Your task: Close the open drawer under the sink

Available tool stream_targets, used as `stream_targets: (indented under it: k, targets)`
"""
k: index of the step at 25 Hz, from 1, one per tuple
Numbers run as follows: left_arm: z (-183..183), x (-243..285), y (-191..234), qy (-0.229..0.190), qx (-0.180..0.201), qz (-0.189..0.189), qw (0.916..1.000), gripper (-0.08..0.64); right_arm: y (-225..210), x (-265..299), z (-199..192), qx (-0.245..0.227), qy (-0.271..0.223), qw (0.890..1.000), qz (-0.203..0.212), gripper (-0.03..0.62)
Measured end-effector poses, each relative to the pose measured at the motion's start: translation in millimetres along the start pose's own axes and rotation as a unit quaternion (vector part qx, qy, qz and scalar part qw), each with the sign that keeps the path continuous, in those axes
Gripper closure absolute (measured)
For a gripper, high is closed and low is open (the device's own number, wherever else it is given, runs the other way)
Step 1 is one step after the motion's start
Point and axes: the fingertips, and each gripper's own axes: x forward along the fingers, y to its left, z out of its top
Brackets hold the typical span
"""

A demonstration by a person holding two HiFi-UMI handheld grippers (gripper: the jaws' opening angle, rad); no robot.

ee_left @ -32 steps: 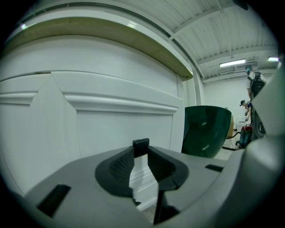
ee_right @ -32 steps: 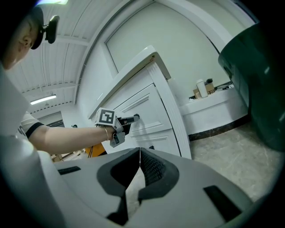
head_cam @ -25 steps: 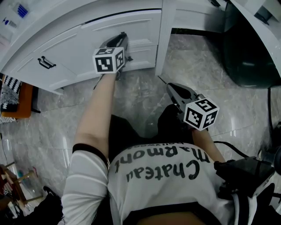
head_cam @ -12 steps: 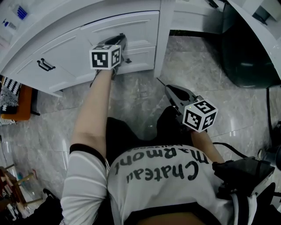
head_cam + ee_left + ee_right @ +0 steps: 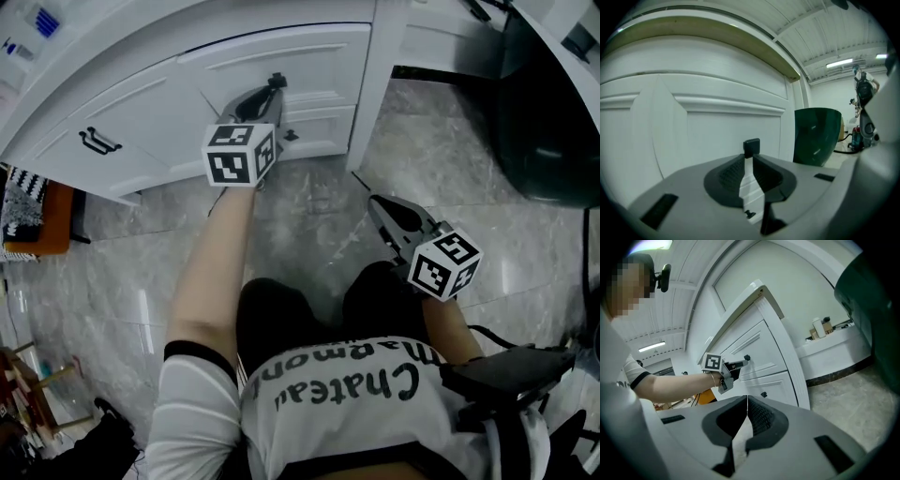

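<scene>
Head view: the right gripper (image 5: 747, 399) is held low, near the person's knees, over the marble floor (image 5: 300, 220). Its jaws are seen pressed together, with nothing between them. Farther out, the left gripper (image 5: 749, 159) is stretched forward on a bare arm to the white cabinet. Its jaws are drawn together, and their tips are set at the dark knob (image 5: 751, 146) of the drawer (image 5: 309, 66). Whether the knob is pinched or only touched cannot be told. The drawer front is seen nearly flush with the cabinet face, a thin dark line running along its top edge. A lower drawer (image 5: 319, 122) is noted beneath it. A dark green bin (image 5: 553, 112) stands to the right, well apart.
</scene>
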Motion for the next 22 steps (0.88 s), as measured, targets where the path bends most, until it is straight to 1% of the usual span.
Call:
stream_targets:
  k: [3,6,9,10,12,14,16,18,20,22]
  targets:
    - [-3.6,-7.4,-2.7,0.004,-0.014,-0.014,0.9998,0.506,4.5,10.6,-6.8,0.022,0.023,0.999,0.010,0.580]
    - [-13.6,-24.1,-10.3,0.029,-0.021,-0.022,0.9991,0.534,25.4,9.9,-9.1,0.032,0.060,0.997,0.036,0.580]
    - [-15.3,-49.6,-23.4,0.063,-0.037,-0.031,0.9968,0.548,51.3,4.6,4.2,0.048,0.076,0.994,0.064,0.580]
    - [-13.0,-60.5,-30.2,0.072,-0.046,-0.037,0.9956,0.549,61.0,1.9,12.8,0.054,0.079,0.992,0.077,0.580]
    - [-3.4,-86.8,-47.5,0.080,-0.080,-0.060,0.9918,0.551,77.8,-3.9,34.5,0.065,0.083,0.990,0.091,0.580]
    - [11.5,-121.9,-68.5,0.076,-0.122,-0.091,0.9854,0.551,94.2,-9.8,58.0,0.076,0.089,0.989,0.096,0.580]
    - [28.7,-162.2,-89.3,0.073,-0.154,-0.115,0.9786,0.551,110.6,-17.8,82.6,0.075,0.099,0.987,0.099,0.581]
    - [45.2,-201.3,-106.8,0.078,-0.181,-0.122,0.9728,0.551,123.7,-29.8,109.6,0.063,0.109,0.987,0.101,0.581]
    - [64.3,-235.7,-118.6,0.087,-0.204,-0.119,0.9678,0.551,132.4,-43.9,140.6,0.054,0.111,0.988,0.097,0.581]
    - [90.3,-264.5,-125.8,0.094,-0.218,-0.115,0.9647,0.551,139.8,-57.7,173.9,0.051,0.108,0.989,0.091,0.581]
